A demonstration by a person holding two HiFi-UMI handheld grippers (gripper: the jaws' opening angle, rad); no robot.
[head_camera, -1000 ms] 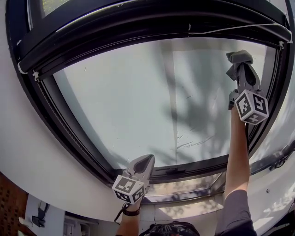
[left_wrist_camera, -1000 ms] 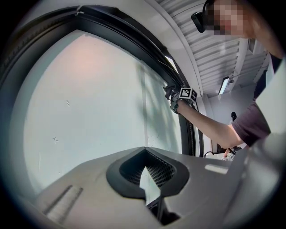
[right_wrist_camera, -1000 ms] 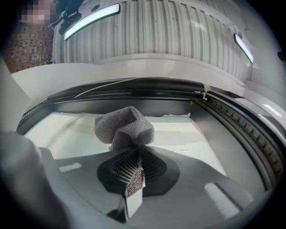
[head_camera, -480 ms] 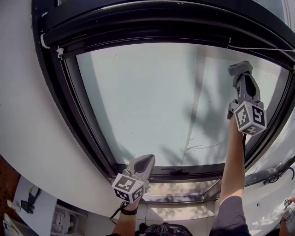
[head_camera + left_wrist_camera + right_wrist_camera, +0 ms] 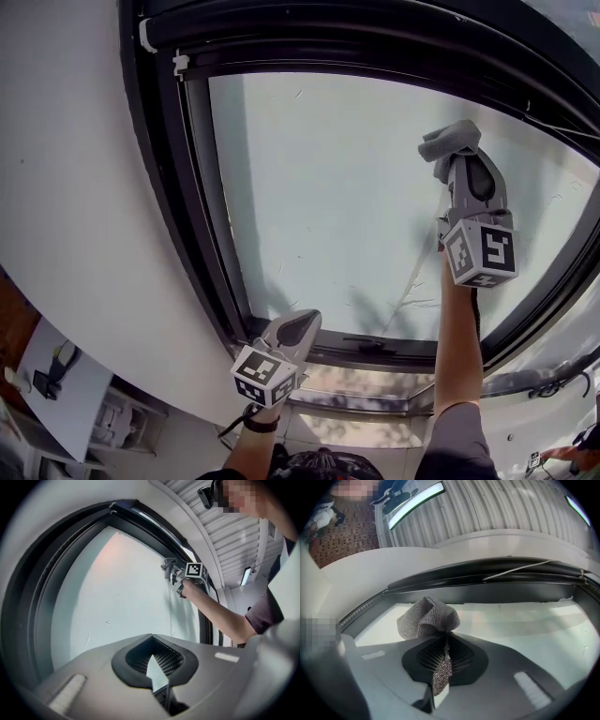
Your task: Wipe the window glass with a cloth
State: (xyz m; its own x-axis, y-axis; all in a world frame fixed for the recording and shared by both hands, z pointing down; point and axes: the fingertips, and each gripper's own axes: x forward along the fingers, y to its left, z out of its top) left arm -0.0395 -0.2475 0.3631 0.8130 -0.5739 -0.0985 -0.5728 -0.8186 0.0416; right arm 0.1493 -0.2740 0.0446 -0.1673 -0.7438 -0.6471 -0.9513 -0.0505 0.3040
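A large pane of window glass [image 5: 347, 197] in a black frame fills the head view. My right gripper [image 5: 457, 157] is raised high against the pane's right part, shut on a grey cloth [image 5: 449, 140] that bunches out past its tips. The right gripper view shows that cloth [image 5: 427, 617] pinched between the closed jaws, its wad against the glass [image 5: 525, 620]. My left gripper [image 5: 298, 328] hangs low by the bottom frame rail, shut and holding nothing. From the left gripper view, the right gripper [image 5: 174, 572] and cloth [image 5: 168, 565] appear far up the glass [image 5: 122, 597].
A black frame [image 5: 202, 206] borders the pane on the left, with a white wall [image 5: 84, 187] beyond it. A dark rail with a thin white cord [image 5: 520, 569] runs along the top. Faint streaks [image 5: 412, 281] mark the lower glass. A narrow lower pane [image 5: 375, 380] sits under the bottom rail.
My right gripper with the cloth has slid leftward across the glass. The head view has swung, so the frame's left side now shows more. The left gripper has stayed by the bottom rail.
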